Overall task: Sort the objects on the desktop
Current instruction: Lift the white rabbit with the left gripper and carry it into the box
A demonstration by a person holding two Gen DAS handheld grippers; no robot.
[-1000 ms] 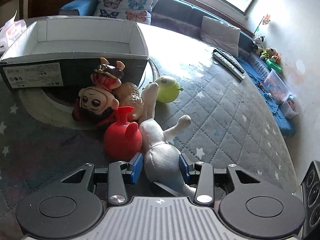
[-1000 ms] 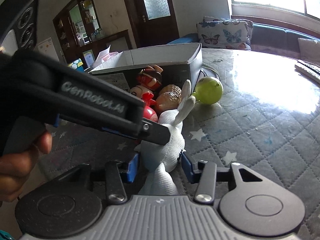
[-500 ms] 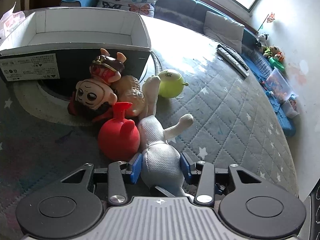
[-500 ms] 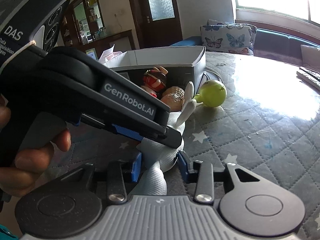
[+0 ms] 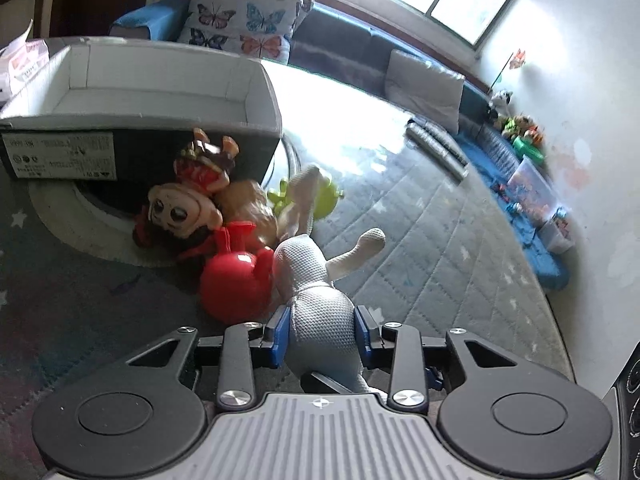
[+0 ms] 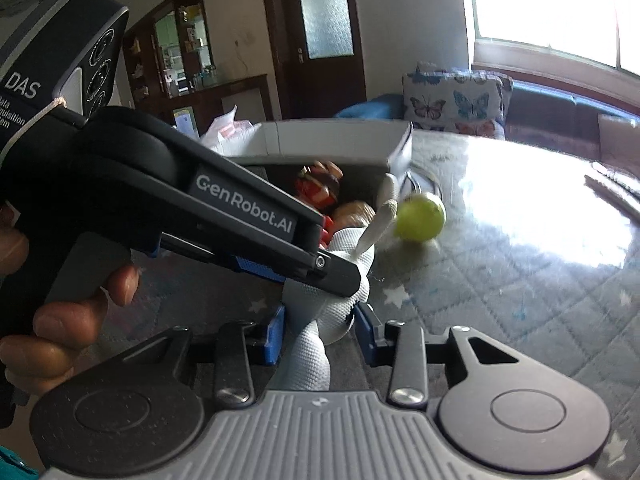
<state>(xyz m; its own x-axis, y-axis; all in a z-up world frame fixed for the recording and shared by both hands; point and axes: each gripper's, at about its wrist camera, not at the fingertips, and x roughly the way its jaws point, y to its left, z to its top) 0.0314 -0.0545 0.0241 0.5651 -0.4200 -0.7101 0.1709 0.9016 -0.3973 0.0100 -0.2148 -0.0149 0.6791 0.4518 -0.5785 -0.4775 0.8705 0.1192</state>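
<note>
A white plush rabbit (image 5: 316, 300) lies on the quilted table with its ears pointing away. My left gripper (image 5: 321, 334) is shut on its body. My right gripper (image 6: 320, 334) is shut on the rabbit's lower part (image 6: 312, 356) from the other side, under the left gripper's body (image 6: 208, 216). A red toy (image 5: 236, 280), a big-eyed doll (image 5: 180, 212), a brown toy (image 5: 248, 208) and a green ball (image 6: 420, 216) lie just beyond the rabbit. An open cardboard box (image 5: 136, 112) stands behind them.
Remote controls (image 5: 440, 148) lie at the far right of the table. A sofa with butterfly cushions (image 5: 240, 24) runs behind. Toy bins (image 5: 532, 188) sit on a blue mat at the right. Papers (image 5: 24, 60) lie left of the box.
Both grippers have closed tighter on the rabbit and it has lifted a little, its ears now in front of the green ball. The left gripper fills more of the right wrist view.
</note>
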